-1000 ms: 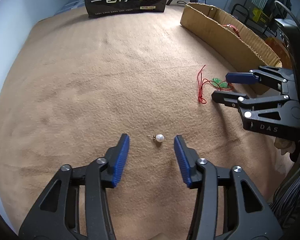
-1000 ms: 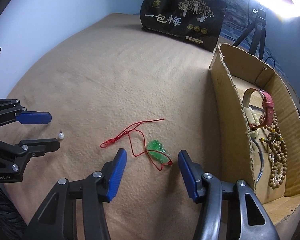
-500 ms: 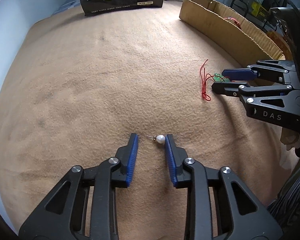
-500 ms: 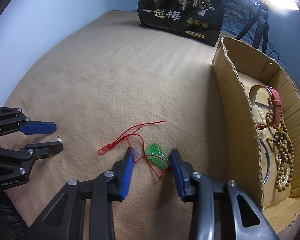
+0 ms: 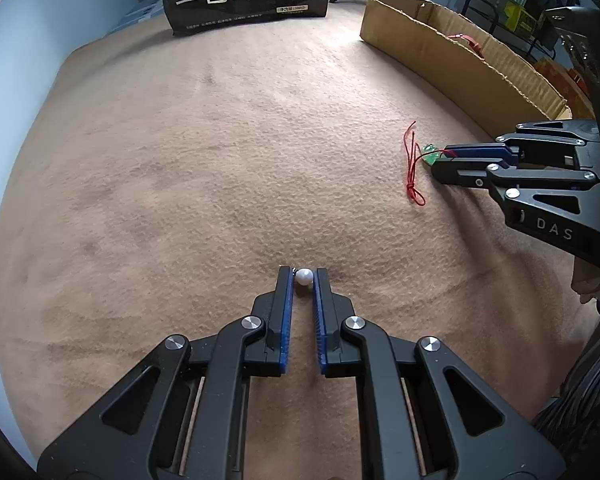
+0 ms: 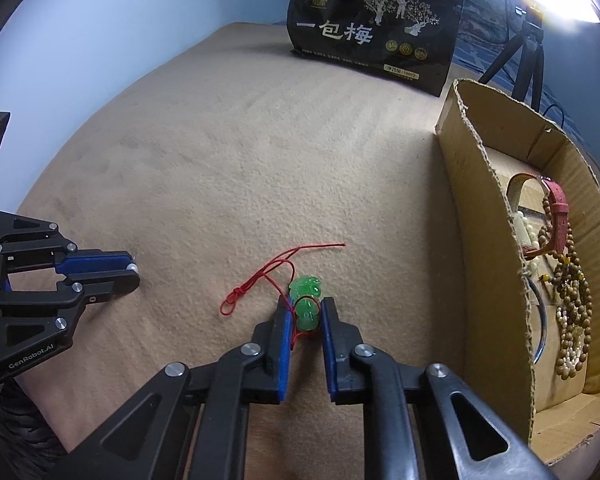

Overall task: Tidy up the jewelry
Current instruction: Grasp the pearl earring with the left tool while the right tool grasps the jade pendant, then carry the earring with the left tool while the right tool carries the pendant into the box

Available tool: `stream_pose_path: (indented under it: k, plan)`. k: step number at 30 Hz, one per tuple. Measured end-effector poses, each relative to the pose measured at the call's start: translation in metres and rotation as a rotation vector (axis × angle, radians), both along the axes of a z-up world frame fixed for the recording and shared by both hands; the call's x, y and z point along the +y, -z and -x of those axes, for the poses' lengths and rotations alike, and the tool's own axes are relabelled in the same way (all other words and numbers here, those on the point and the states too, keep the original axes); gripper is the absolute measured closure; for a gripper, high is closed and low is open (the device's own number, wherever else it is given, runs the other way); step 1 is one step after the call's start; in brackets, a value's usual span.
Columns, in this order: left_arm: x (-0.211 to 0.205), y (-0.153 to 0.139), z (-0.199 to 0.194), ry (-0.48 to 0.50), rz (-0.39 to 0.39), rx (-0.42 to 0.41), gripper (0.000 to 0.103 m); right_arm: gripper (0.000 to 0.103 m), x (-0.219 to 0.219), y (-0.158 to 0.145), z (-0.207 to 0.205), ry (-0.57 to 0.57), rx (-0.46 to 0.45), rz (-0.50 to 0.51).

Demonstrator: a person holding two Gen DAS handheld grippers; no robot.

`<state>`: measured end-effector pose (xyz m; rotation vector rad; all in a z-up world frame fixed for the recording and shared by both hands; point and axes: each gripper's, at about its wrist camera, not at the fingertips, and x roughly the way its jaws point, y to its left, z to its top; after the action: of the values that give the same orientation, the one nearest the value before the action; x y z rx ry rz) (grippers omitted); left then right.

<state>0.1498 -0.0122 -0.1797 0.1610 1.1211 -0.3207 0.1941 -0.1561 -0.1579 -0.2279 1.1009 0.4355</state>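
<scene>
A white pearl earring (image 5: pixel 303 277) lies on the tan blanket between the tips of my left gripper (image 5: pixel 303 276), which is shut on it. It shows as a white dot in the right wrist view (image 6: pixel 131 267). A green jade pendant (image 6: pixel 307 307) on a red cord (image 6: pixel 260 278) lies on the blanket, and my right gripper (image 6: pixel 305 307) is shut on the pendant. The left wrist view shows the right gripper (image 5: pixel 440 159) at the pendant (image 5: pixel 431 153). Both grippers rest low on the blanket.
An open cardboard box (image 6: pixel 480 184) stands to the right, holding a pink watch strap (image 6: pixel 556 216), wooden bead strands (image 6: pixel 572 304) and pale beads. A black snack bag (image 6: pixel 374 30) stands at the far edge. A tripod (image 6: pixel 528 60) stands behind the box.
Both grippers have closed from wide open: the left onto the pearl earring, the right onto the green pendant. Both have also moved slightly forward and down.
</scene>
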Motion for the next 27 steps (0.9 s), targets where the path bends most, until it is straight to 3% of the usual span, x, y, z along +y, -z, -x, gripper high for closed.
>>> stream_pose_path:
  k: [11, 27]
  plan:
    - [0.007, -0.015, 0.003, -0.032, 0.018, -0.031, 0.095, 0.091, 0.002, -0.019, 0.009, -0.008, -0.043, -0.022]
    - [-0.015, -0.077, 0.001, -0.041, 0.105, -0.167, 0.095, 0.091, -0.008, -0.077, 0.028, 0.008, -0.155, -0.077]
